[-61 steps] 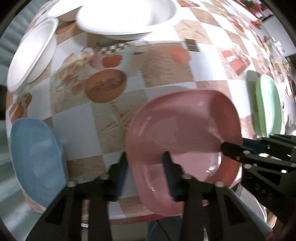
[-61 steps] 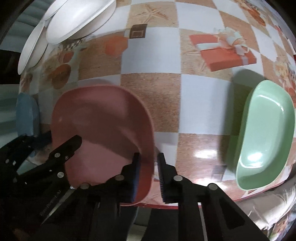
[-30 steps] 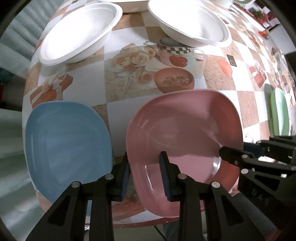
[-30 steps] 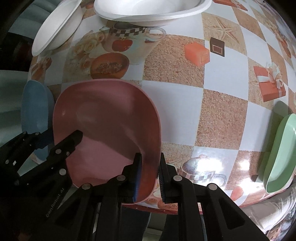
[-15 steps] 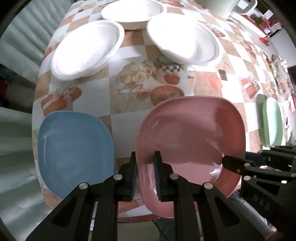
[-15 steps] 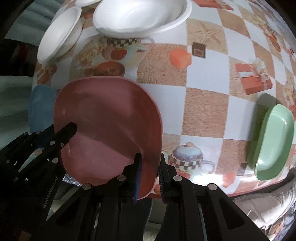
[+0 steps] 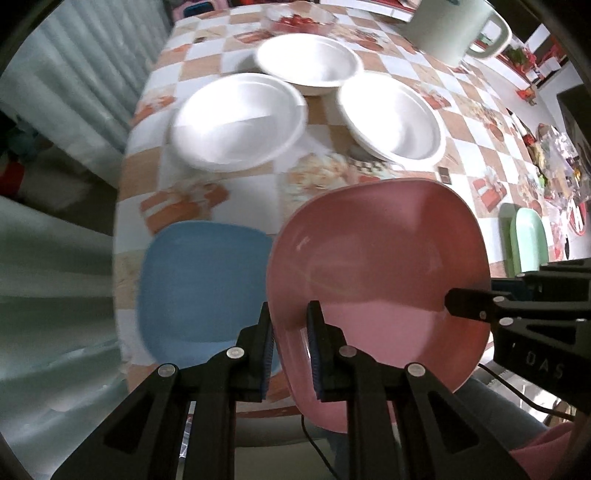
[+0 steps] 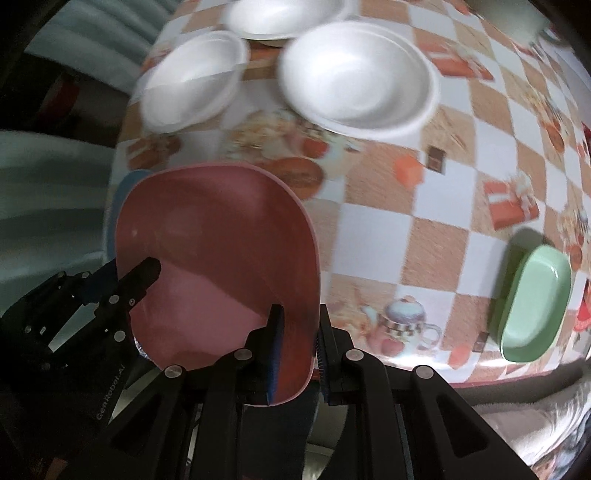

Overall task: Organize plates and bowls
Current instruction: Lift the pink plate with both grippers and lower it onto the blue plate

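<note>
A pink square plate (image 7: 376,273) (image 8: 218,258) hangs above the table, held from both sides. My left gripper (image 7: 290,343) is shut on its left rim, and my right gripper (image 8: 298,343) is shut on the opposite rim. In the left wrist view the right gripper (image 7: 476,299) reaches in from the right edge. A blue square plate (image 7: 199,284) lies on the table beside and below the pink one. Three white bowls (image 7: 236,122) (image 7: 391,122) (image 7: 308,64) sit further back. A green plate (image 8: 535,302) rests near the table's right edge.
The table (image 8: 443,206) wears a checkered cloth with printed pictures. A pale green jug (image 7: 454,29) and a glass dish of red food (image 7: 299,18) stand at the far end. Cluttered items line the far right (image 7: 561,155). A curtain hangs at the left (image 7: 74,74).
Both grippers have risen with the pink plate, so the table looks smaller and farther. The left gripper's jaws closed fully on the rim. More bowls and the jug came into view.
</note>
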